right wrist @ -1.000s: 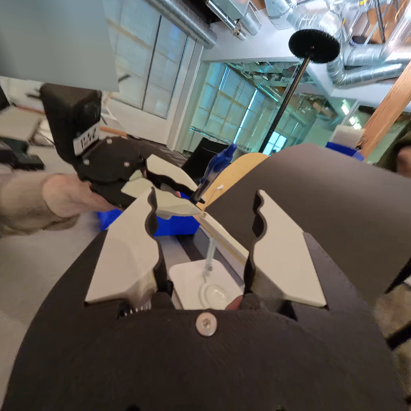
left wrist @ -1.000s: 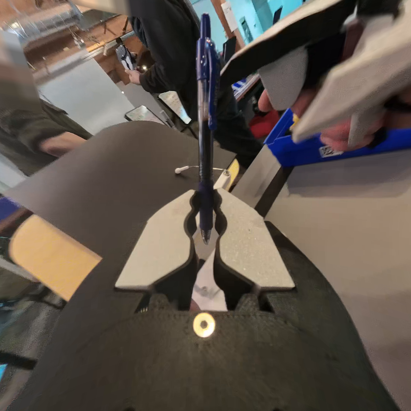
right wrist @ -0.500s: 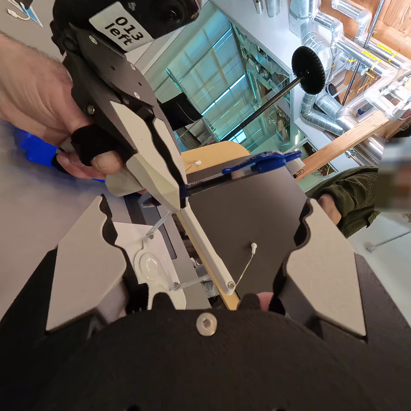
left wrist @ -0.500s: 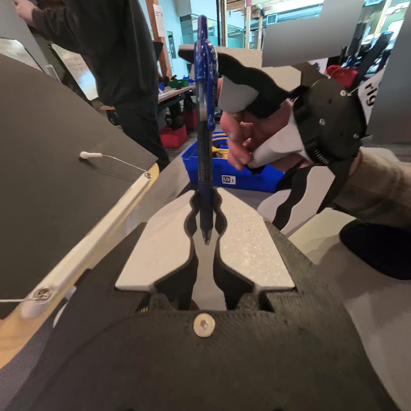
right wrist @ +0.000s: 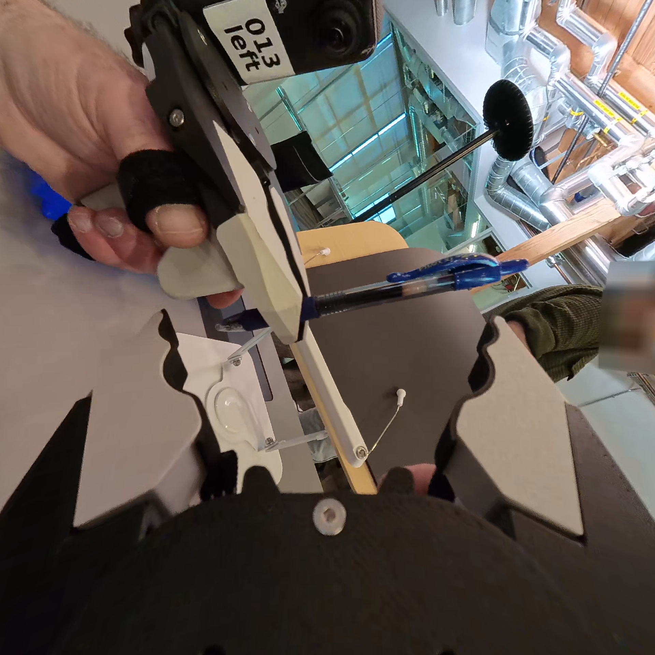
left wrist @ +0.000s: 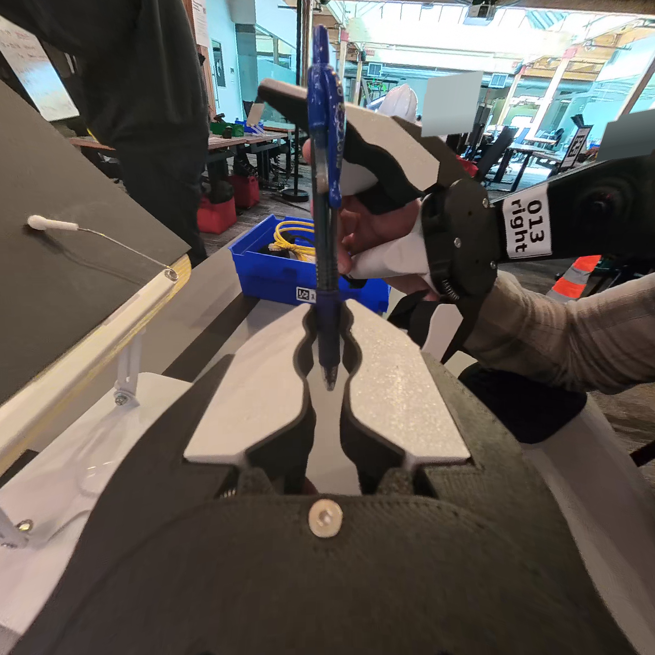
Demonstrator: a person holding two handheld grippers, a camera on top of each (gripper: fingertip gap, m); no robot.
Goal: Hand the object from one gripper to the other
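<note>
Pen (left wrist: 328, 248): blue retractable pen, standing upright in the left wrist view, being gripped low on its rubber sleeve, tip pointing back toward the camera
Left gripper (left wrist: 328, 340): clenched on the pen, notched pads pressing the sleeve from both sides; in the right wrist view the same gripper (right wrist: 283, 301) is showing the barrel and clip end jutting out to the right
Right gripper (right wrist: 326, 382): jaws standing wide apart and holding nothing; the pen is lying just beyond its fingertips, not yet between them
Right gripper, seen from the left wrist view (left wrist: 372, 159): sitting just right of and behind the pen's clip end
Change over the last second: right gripper is coming in from the far right toward the pen's free upper half, while the left grip is staying as it was
Meaning for the task: judged to be the approach before transfer; the receiving jaws are still needing to surround the barrel and close before the left lets go
Blue bin (left wrist: 269, 269): resting on the table beyond, holding yellow cable
</note>
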